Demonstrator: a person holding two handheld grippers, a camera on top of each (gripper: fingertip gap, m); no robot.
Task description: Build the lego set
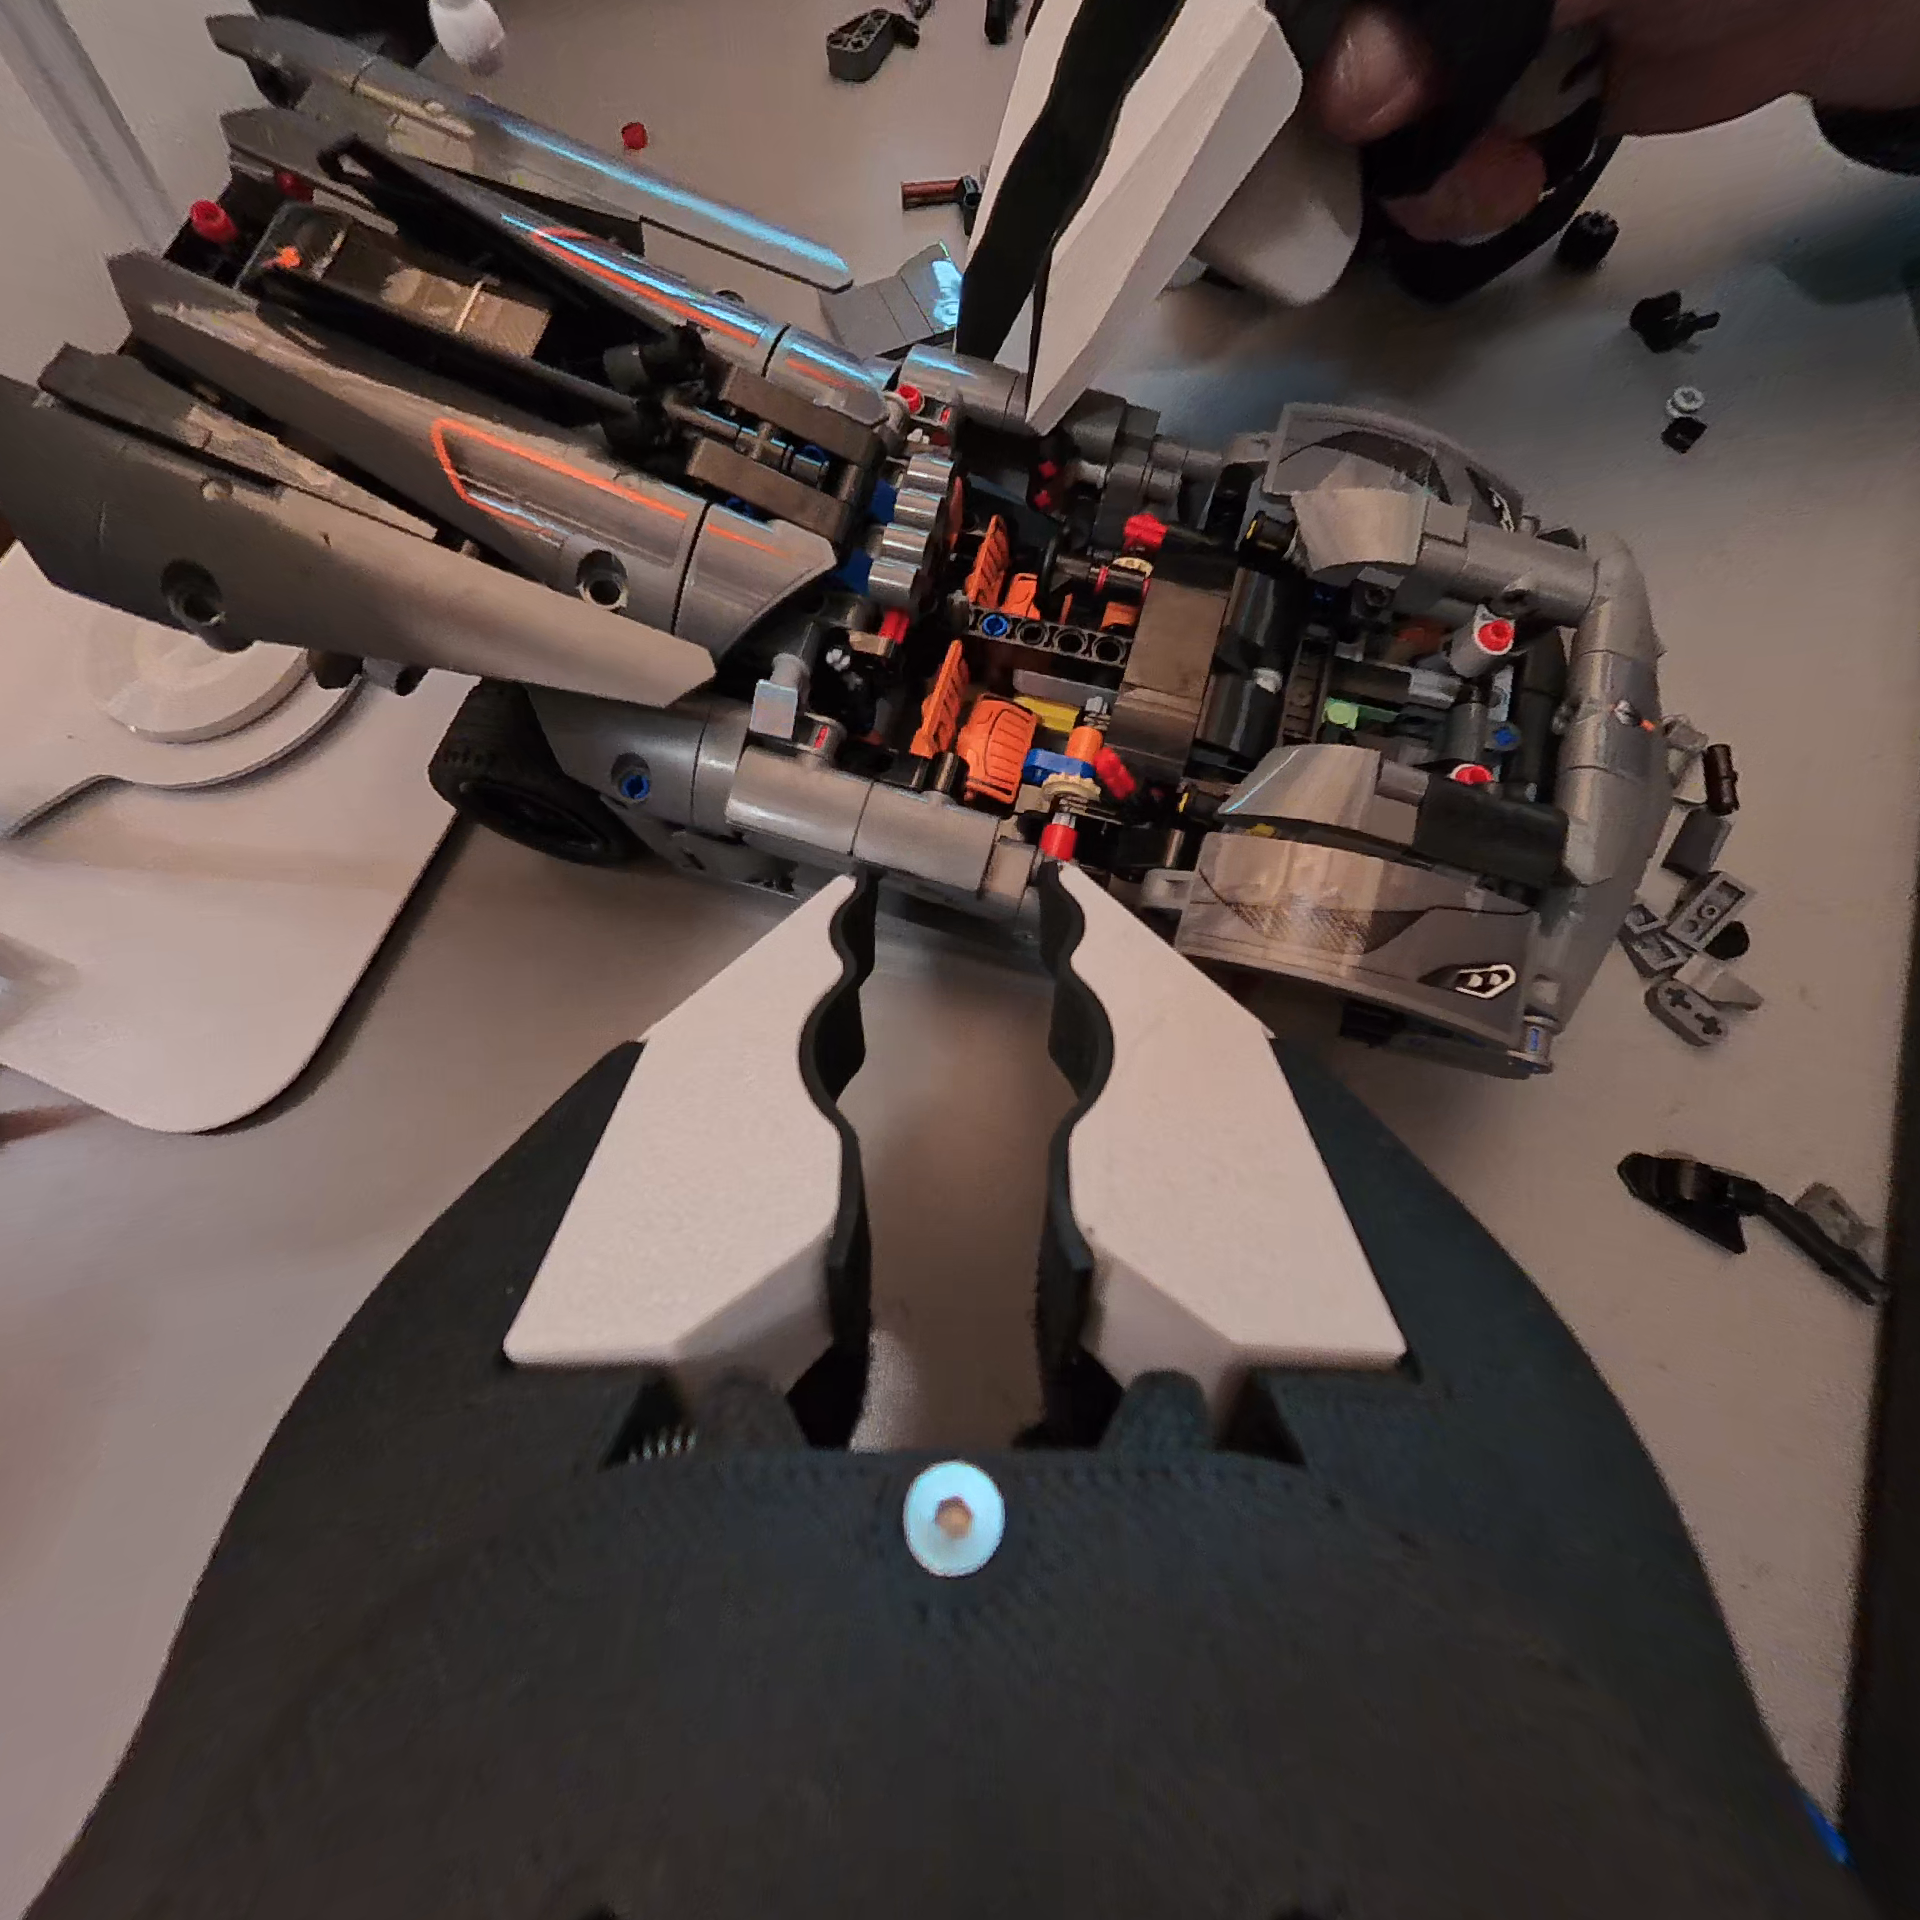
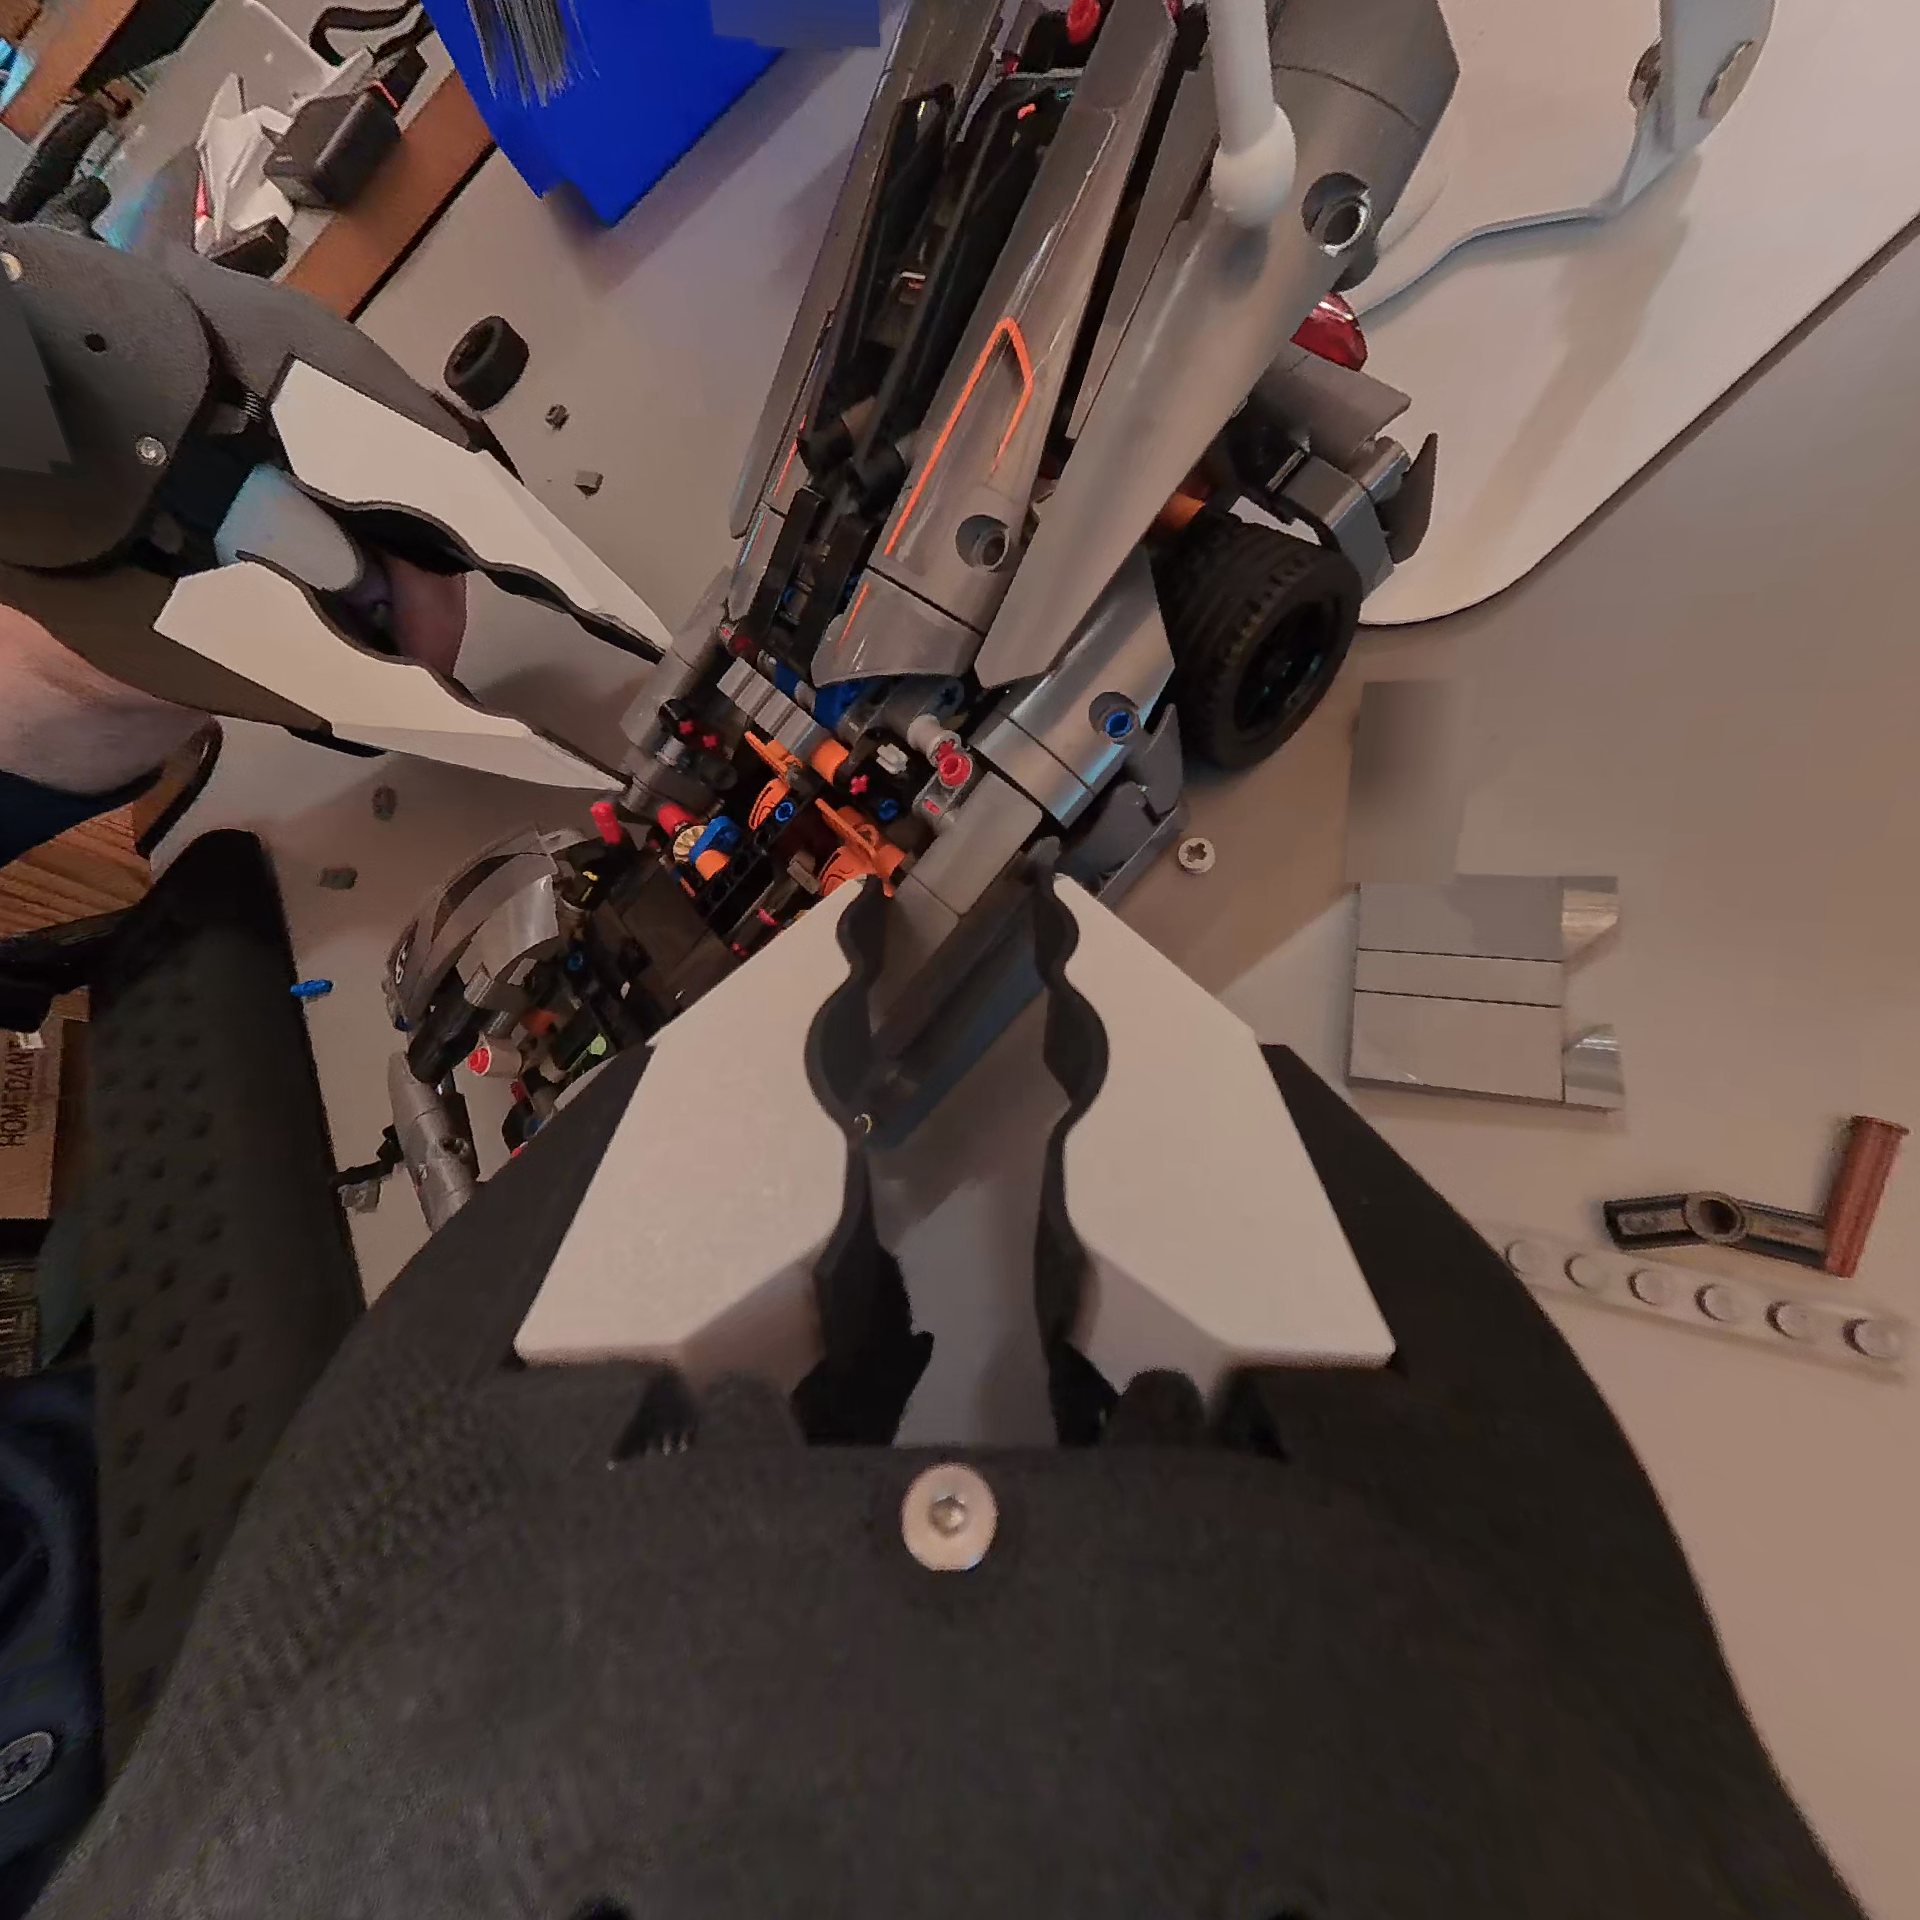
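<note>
A grey lego car [image 1: 1340, 810] with orange and black insides lies across the table, its long rear cover [image 1: 436, 447] raised. My left gripper [image 1: 951, 878] has its fingertips closed on the grey side beam [image 1: 914, 831] on the near side of the car. My right gripper [image 1: 1013, 390] comes down from the top and pinches the far side beam. In the right wrist view the car [image 2: 987, 468] points away, my right gripper [image 2: 956, 883] holds a grey side beam [image 2: 935, 987], and the left gripper [image 2: 642, 717] clamps the opposite side.
Loose black and grey pieces [image 1: 1704, 935] lie right of the car. A white board [image 1: 208, 935] sits at the left. In the right wrist view there are silver panels [image 2: 1475, 987], a brown pin [image 2: 1865, 1195], a studded light plate [image 2: 1704, 1299], a loose tyre [image 2: 486, 358] and a blue bin [image 2: 623, 94]. The left gripper's tips are roughly 11 cm from the right gripper's. The studded light plate [image 2: 1704, 1299] sits 12 cm or so from the ends of my right fingers.
</note>
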